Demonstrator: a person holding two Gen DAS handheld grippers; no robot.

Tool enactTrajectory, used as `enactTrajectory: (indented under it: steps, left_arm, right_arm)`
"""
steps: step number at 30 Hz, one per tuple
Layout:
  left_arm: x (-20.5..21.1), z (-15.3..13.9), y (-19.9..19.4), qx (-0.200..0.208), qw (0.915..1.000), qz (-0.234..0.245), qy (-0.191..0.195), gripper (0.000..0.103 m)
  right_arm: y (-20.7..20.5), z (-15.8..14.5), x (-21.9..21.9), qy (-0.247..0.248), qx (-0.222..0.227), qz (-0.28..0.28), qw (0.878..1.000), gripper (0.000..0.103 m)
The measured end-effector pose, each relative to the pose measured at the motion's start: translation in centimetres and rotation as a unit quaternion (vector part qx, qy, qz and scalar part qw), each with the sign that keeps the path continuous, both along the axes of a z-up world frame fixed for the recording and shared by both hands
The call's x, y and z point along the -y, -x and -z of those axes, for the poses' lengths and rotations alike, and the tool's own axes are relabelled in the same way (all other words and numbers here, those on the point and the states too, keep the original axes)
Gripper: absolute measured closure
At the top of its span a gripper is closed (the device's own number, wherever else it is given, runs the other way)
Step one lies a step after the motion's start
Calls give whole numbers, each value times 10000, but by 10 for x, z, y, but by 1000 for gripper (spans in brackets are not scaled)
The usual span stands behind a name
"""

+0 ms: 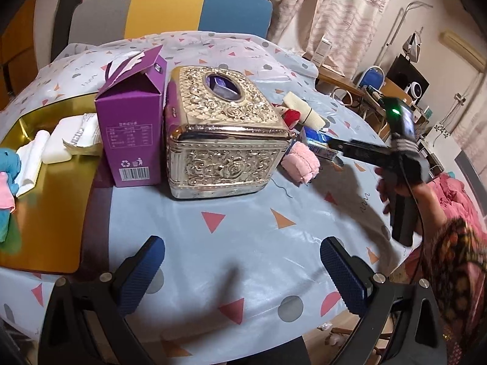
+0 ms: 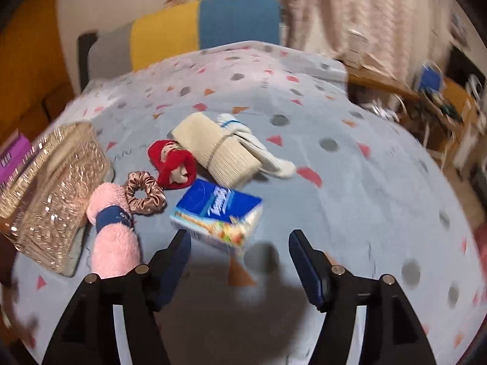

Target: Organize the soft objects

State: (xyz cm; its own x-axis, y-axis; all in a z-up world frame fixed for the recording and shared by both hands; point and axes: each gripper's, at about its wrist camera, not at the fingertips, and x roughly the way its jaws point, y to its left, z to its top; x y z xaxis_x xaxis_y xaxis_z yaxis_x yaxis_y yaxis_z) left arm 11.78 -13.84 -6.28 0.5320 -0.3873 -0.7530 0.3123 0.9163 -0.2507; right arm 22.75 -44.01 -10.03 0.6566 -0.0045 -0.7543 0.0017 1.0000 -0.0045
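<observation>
In the right wrist view, soft things lie on the tablecloth: a blue tissue pack (image 2: 217, 211), a rolled pink towel (image 2: 114, 231), a bronze satin scrunchie (image 2: 143, 194), a red plush toy (image 2: 173, 164), a beige rolled cloth (image 2: 217, 150) and a white sock (image 2: 261, 149). My right gripper (image 2: 240, 261) is open and empty, just short of the tissue pack. My left gripper (image 1: 243, 270) is open and empty above bare cloth, in front of the ornate metal tissue box (image 1: 225, 133). The right gripper (image 1: 338, 146) shows in the left view, beside the pink towel (image 1: 299, 162).
A gold tray (image 1: 45, 213) at the left holds white cloths (image 1: 54, 146) and a blue plush toy (image 1: 9, 164). A purple carton (image 1: 134, 121) stands beside the metal box. A striped chair (image 1: 170, 9) is behind the table. The table's near edge is close.
</observation>
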Motion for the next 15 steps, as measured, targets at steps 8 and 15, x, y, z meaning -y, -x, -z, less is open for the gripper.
enactTrajectory:
  steps: [8, 15]
  left_arm:
    - [12, -3, -4, 32, 9999, 98, -2, 0]
    - [32, -5, -6, 72, 9996, 261, 25, 0]
  right_arm:
    - [-43, 32, -23, 800, -650, -606, 9928, 33]
    - [-14, 32, -18, 141, -238, -551, 9981, 85]
